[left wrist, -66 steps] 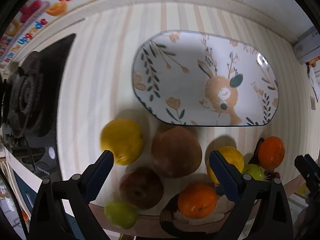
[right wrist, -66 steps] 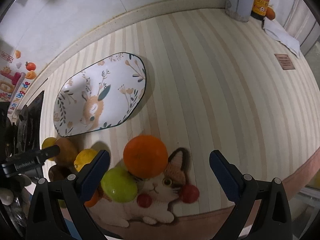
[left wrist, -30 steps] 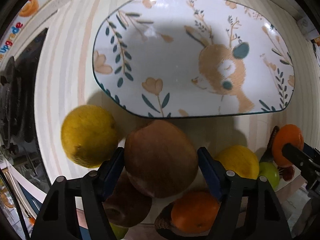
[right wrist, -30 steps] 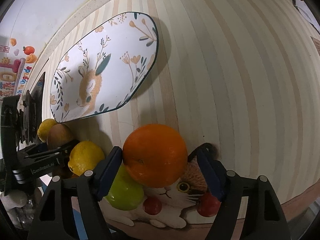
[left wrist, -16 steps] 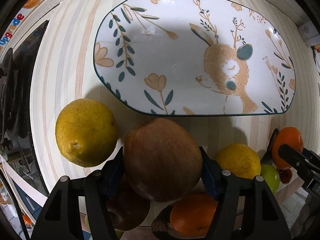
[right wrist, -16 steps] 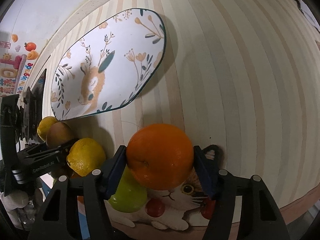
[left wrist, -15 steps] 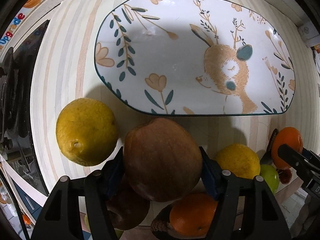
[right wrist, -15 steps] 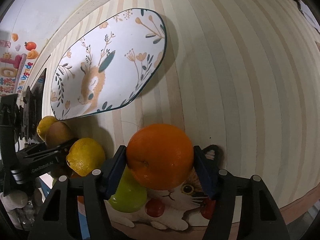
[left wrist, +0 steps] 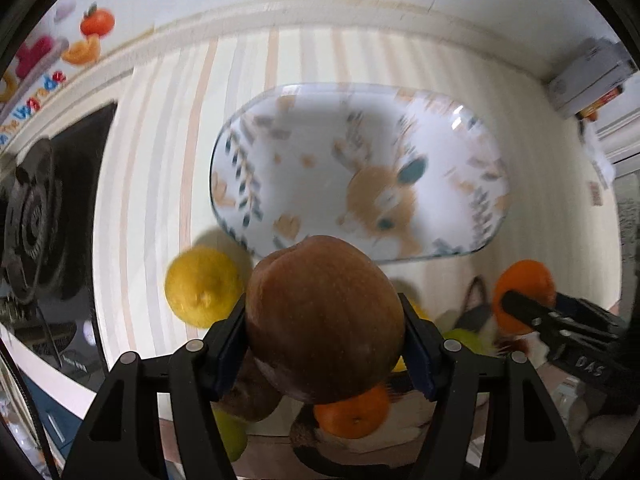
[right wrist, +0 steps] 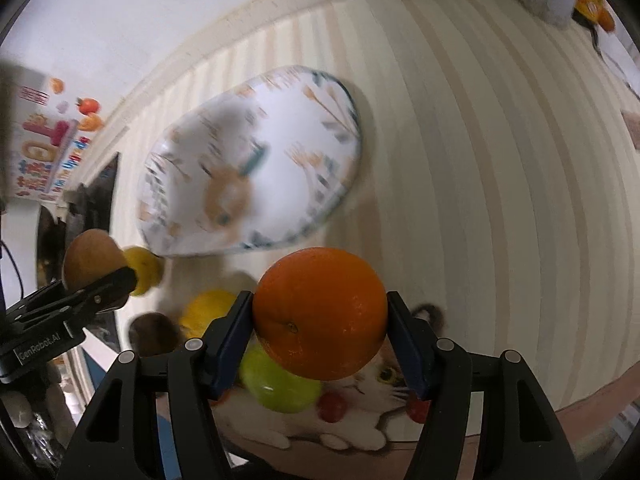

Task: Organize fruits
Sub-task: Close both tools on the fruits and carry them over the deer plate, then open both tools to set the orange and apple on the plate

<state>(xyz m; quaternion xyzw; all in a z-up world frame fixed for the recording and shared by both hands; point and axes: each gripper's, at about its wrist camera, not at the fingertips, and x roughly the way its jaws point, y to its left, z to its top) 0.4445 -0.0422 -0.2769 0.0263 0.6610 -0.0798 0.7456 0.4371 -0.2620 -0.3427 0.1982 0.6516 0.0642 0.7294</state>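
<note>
My left gripper (left wrist: 324,340) is shut on a large brown apple (left wrist: 324,316) and holds it above the counter, in front of the oval deer-pattern plate (left wrist: 320,152). My right gripper (right wrist: 320,332) is shut on an orange (right wrist: 320,312) and holds it above the cat-shaped mat (right wrist: 360,420). The plate (right wrist: 288,136) lies empty ahead of both. In the left wrist view a yellow lemon (left wrist: 202,286), another orange (left wrist: 352,416) and a second brown fruit (left wrist: 250,400) lie below. The right gripper with its orange (left wrist: 524,296) shows at the right.
A green apple (right wrist: 276,388), a yellow lemon (right wrist: 208,312) and small red fruits (right wrist: 332,408) lie on or near the mat. A black stove burner (left wrist: 36,216) stands at the left. The wall with fruit stickers (left wrist: 80,36) runs behind. A box (left wrist: 588,76) sits at the far right.
Both grippers have risen and pulled back with their fruit; the apple and the orange are off the counter. The plate looks smaller and farther, blurred by motion.
</note>
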